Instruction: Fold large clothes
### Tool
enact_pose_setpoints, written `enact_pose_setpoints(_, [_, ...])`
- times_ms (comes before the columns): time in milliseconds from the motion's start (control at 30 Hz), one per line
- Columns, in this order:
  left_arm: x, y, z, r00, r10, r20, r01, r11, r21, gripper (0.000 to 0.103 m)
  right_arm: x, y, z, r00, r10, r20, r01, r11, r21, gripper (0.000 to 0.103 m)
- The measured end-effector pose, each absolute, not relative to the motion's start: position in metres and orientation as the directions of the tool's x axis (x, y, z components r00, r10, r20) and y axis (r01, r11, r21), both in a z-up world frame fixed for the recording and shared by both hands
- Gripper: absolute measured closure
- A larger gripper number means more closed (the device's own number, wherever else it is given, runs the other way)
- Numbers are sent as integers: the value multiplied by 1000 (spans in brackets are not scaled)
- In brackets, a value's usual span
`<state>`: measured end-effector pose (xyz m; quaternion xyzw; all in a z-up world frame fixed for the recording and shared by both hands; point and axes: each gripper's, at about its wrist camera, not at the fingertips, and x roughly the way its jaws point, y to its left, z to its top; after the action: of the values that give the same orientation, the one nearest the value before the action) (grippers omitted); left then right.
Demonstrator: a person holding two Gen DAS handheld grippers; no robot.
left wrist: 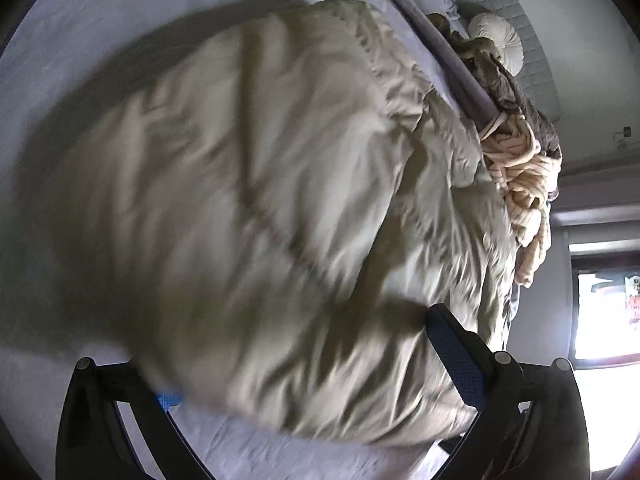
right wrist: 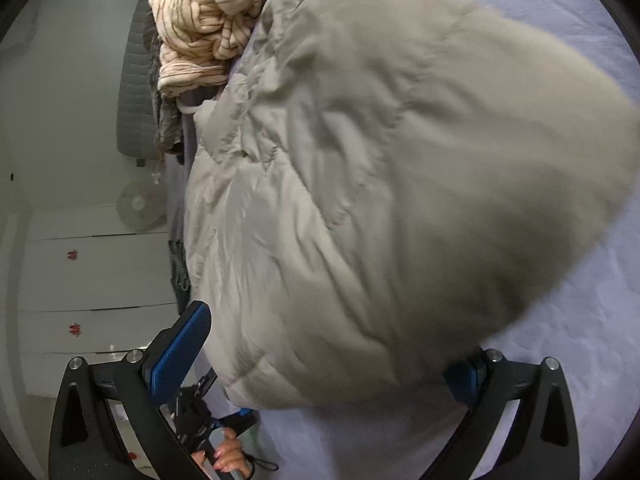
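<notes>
The beige padded coat [left wrist: 256,184] lies spread over the lavender sheet of the bed [left wrist: 100,40], filling most of both wrist views. In the left wrist view its near hem bulges between the fingers of the left gripper [left wrist: 308,360]: the right finger [left wrist: 456,360] stands clear beside the cloth, while the other is mostly hidden under it, only a scrap of blue pad showing. Those fingers stand wide apart, and whether either pad presses the cloth cannot be told. In the right wrist view the coat [right wrist: 380,184] likewise swells between the fingers of the right gripper [right wrist: 324,356], which are fully spread, with the left blue pad [right wrist: 180,352] free of the cloth and the other half covered by it.

The coat's long axis runs away from the near edge of the bed towards the far edge. Its shell is quilted, creased and faintly shiny; much of it is blurred.

At the far edge lie a striped cream garment [right wrist: 208,20] in a heap and a round white cushion [left wrist: 500,40]. A hand [right wrist: 230,456] grips a handle low in the right wrist view.
</notes>
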<state>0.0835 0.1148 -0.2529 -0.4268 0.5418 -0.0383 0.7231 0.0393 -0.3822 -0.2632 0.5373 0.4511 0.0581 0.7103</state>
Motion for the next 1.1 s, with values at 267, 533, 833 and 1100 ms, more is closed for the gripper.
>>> enact_pose_setpoints(267, [109,99,-263,419,-500,-758,-422,632,-650,20,60,-369,-282,597,602,-531,413,337,846,1])
enact_pose_setpoints(533, [110,88,-223,438,-445,-781,-252,773,-582,76,49,-368,-277,617,573,-540,441,317,840,74])
enact_pose_setpoints(833, [102,83,-180,453,-446,-772,-47,853,-521,79,12,-356,-246,660,531,-532,396,355,847,82])
enact_pose_setpoints(1100, [39,100,-168,406,-482,-776,23,855,-518,79,-49,-340,-236,634,524,-569,428,374,823,82])
